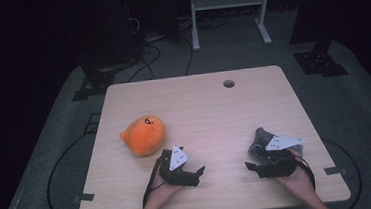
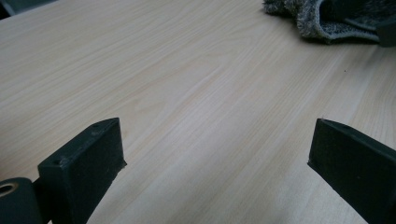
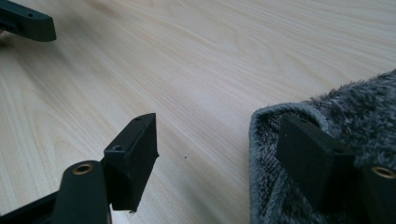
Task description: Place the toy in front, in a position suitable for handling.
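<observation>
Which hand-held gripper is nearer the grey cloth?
Right. The right hand-held gripper has one jaw over the grey cloth; the left hand-held gripper sits across the table.

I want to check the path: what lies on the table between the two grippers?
Nothing: in the high view, bare light wood table separates the left gripper from the right gripper. The grey fuzzy cloth lies beside the right gripper, the orange plush toy beyond the left one.

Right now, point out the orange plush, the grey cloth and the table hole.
Orange plush [image 1: 143,136], high view, middle of its body.
Grey cloth [image 3: 327,116], right gripper view, fuzzy top near the hem.
Table hole [image 1: 229,83], high view, its centre.
</observation>
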